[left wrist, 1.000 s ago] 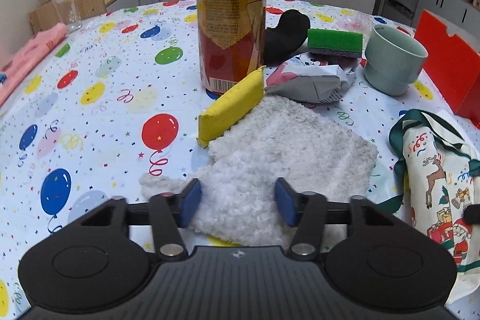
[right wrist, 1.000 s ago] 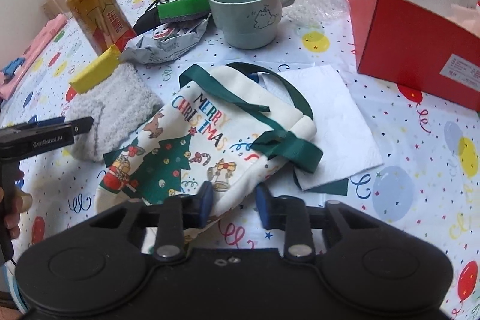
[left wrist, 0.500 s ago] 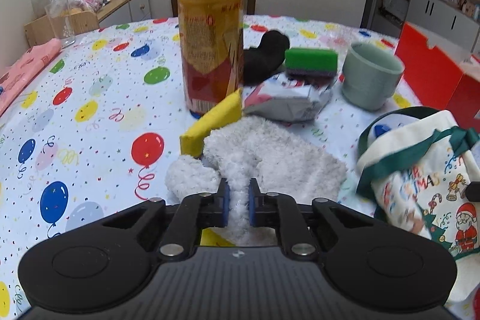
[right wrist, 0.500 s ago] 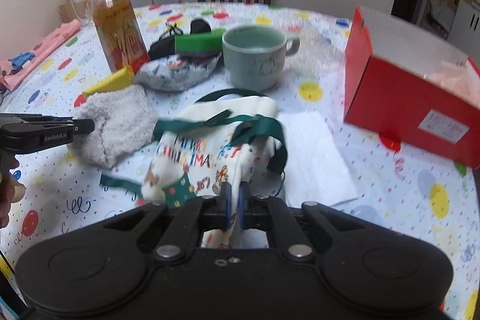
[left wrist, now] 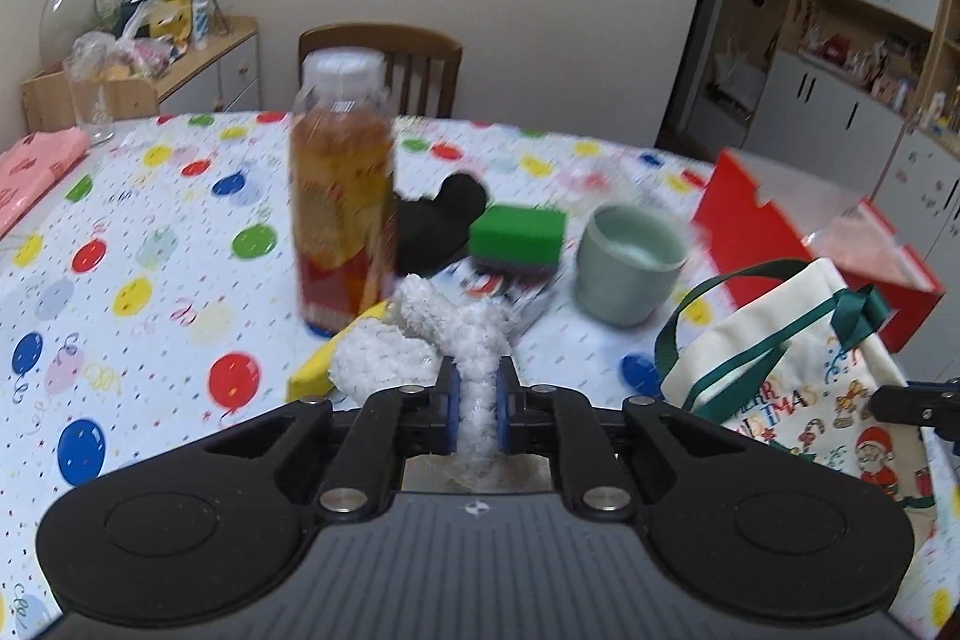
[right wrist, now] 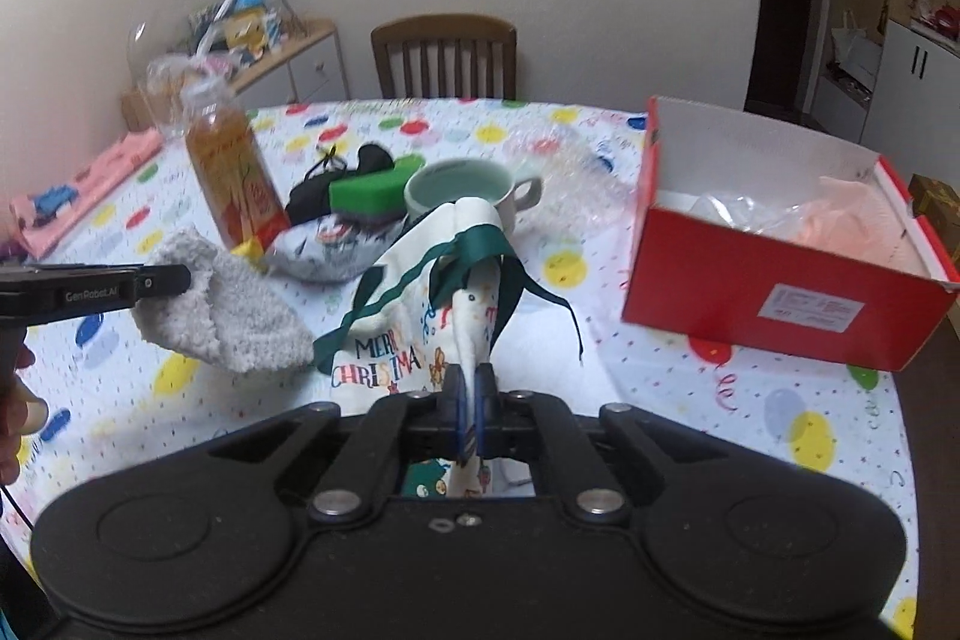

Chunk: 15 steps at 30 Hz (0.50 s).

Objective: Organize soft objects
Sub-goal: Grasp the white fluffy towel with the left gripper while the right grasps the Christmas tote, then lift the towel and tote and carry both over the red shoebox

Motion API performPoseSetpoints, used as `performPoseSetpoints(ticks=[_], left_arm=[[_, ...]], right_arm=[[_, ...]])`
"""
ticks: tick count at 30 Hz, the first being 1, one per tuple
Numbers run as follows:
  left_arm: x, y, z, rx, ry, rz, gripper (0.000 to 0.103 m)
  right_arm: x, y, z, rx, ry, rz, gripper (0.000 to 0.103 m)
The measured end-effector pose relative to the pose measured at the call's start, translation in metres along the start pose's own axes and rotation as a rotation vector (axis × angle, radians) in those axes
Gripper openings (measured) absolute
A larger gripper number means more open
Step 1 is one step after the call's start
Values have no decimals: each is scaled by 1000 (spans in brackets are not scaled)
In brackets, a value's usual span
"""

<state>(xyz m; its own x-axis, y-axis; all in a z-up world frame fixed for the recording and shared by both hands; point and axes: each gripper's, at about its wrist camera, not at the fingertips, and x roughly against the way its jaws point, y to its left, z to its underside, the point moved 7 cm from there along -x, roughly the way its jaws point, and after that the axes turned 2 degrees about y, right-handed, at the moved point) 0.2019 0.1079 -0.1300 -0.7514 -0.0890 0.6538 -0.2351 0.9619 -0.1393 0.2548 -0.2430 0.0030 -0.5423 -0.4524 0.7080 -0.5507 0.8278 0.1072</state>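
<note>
**Fluffy cloth and Christmas bag both gripped above the balloon tablecloth**

White and woolly, the fluffy grey-white cloth [left wrist: 420, 340] stands bunched in the lower middle of the left wrist view, pinched between the blue pads of the left gripper [left wrist: 478, 415], whose jaws are drawn in narrow on a fold of it. In the right wrist view that same gripper reaches in level from the left edge of the frame, with the cloth [right wrist: 222, 304] hanging from its tip clear of the table; a person's fingers [right wrist: 18, 400] show at the far left edge below its handle.

The right gripper [right wrist: 470, 415] fills the bottom of its own view and points down toward the table. Its jaws are pressed almost together on a fold of the cream Christmas-print tote bag with green ribbon handles [right wrist: 420, 316], which rises in a peak in the middle of the frame. In the left wrist view the bag [left wrist: 780, 358] sits at the right.

Behind them on the balloon-patterned tablecloth [right wrist: 750, 400] stand a tall clear bottle of amber drink [left wrist: 342, 196], a green sponge block [left wrist: 519, 232], a pale green mug [left wrist: 630, 262] and, at the right of the frame, an open red cardboard box [right wrist: 774, 280]. A yellow sponge [left wrist: 318, 370] lies just beside the bottle's base.
</note>
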Motion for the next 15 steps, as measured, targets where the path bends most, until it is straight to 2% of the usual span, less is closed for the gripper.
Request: performPoseSetpoints(ticks=[15], left_arm=[[31, -72, -71, -17, -94, 136, 11]], right_arm=[[54, -83, -48, -152, -115, 14, 2]])
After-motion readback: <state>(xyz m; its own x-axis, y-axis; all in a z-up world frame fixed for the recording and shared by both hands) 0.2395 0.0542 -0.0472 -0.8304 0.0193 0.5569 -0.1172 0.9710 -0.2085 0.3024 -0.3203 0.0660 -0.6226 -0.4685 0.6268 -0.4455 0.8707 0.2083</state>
